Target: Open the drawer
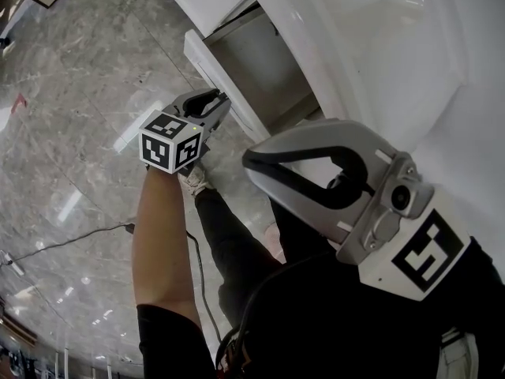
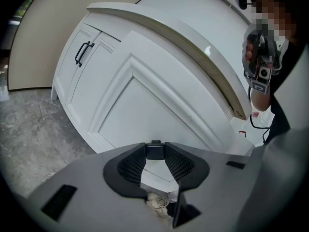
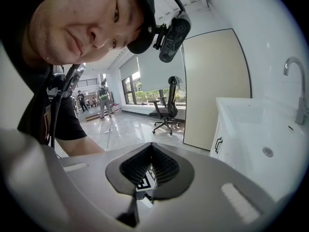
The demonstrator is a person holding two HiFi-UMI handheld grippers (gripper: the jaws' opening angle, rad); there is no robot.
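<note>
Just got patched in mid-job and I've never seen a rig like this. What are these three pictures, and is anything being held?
There is no robot: a person carries a two-jaw gripper in each hand. The head view looks down from a camera on their head; the other two come from cameras riding on each gripper. The left gripper is closed on the black handle of the white drawer, which stands partly pulled out. The right gripper is shut and empty, up near the person's chest; its view shows a sink beside it. The marker cube is part of the gripper.
</note>
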